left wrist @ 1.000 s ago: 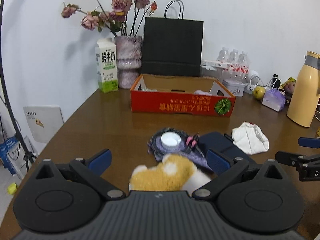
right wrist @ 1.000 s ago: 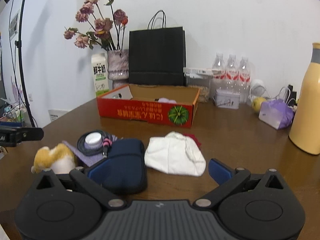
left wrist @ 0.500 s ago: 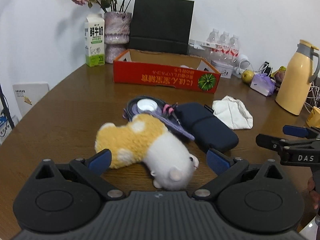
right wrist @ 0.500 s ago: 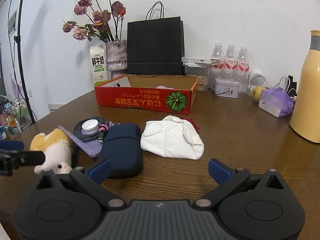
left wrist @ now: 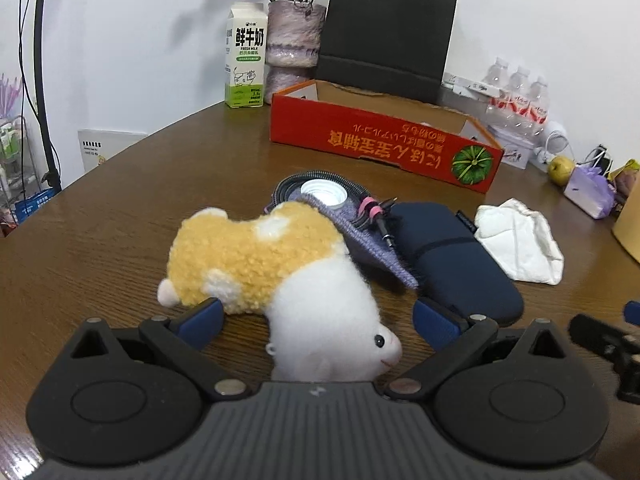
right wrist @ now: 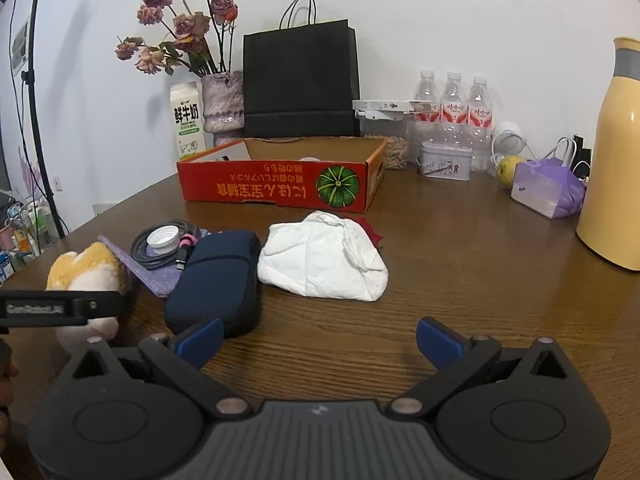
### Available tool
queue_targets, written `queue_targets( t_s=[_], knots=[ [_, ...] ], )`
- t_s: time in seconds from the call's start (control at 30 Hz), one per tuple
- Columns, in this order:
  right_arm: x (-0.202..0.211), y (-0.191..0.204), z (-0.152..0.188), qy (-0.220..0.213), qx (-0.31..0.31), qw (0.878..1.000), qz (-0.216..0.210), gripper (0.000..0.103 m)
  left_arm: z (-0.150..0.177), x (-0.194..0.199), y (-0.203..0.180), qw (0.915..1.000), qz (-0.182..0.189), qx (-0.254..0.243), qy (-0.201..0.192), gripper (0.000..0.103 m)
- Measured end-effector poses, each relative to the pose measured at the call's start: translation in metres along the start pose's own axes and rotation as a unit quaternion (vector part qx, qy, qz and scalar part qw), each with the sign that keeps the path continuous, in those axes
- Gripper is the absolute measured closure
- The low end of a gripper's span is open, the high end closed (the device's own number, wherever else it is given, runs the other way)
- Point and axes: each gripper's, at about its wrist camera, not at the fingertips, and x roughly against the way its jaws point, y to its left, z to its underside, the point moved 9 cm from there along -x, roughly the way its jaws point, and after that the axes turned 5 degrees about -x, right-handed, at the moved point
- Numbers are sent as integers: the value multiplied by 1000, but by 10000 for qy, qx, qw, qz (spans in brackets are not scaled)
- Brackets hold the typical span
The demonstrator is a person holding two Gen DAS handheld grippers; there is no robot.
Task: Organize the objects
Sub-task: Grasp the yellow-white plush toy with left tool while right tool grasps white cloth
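A yellow and white plush hamster [left wrist: 280, 276] lies on the brown table, its white head between the open fingers of my left gripper [left wrist: 318, 318]; the pads do not press it. Behind it lie a purple cloth [left wrist: 372, 248], a coiled cable [left wrist: 288, 188] with a white cap [left wrist: 324, 193], a navy pouch [left wrist: 448, 256] and a white cloth [left wrist: 520, 236]. My right gripper [right wrist: 320, 338] is open and empty over bare table, near the navy pouch [right wrist: 220, 272] and white cloth [right wrist: 320, 260]. The plush [right wrist: 90, 276] shows at its left.
An open red cardboard box [left wrist: 380, 140] stands behind the objects, also in the right wrist view [right wrist: 280, 190]. Behind it are a milk carton [left wrist: 245, 56], a vase [left wrist: 294, 44], a black paper bag [right wrist: 300, 80] and water bottles [right wrist: 452, 112]. A yellow thermos [right wrist: 618, 152] stands at right.
The left gripper has pulled back, tilted down and then closed in on the plush, which now lies between its fingers. The right gripper has shifted slightly and stays open.
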Motion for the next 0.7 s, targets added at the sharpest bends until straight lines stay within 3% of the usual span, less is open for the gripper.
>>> queue_targets(
  t_s=[0.07,0.17,0.2,0.37,0.57,0.7],
  knots=[
    [0,-2,-2,-21,11,10000,5,0,1,-3,2,10000,-37,-53,-4,8],
    [-1,-5,-4,-37,18,10000,35,0,4,-6,7,9999,118,12,63,40],
    [-2,-6,-5,-33,19,10000,50,0,4,-6,9,9998,177,30,43,44],
    [-6,-7,-5,17,93,9999,102,0,3,1,33,9998,175,-55,-25,49],
    [-16,-8,-8,97,187,9995,226,0,-4,10,73,9997,-44,-41,-224,50],
    [-20,-8,-22,20,310,9987,396,0,-20,15,84,9988,-3,-98,-481,50]
  ],
)
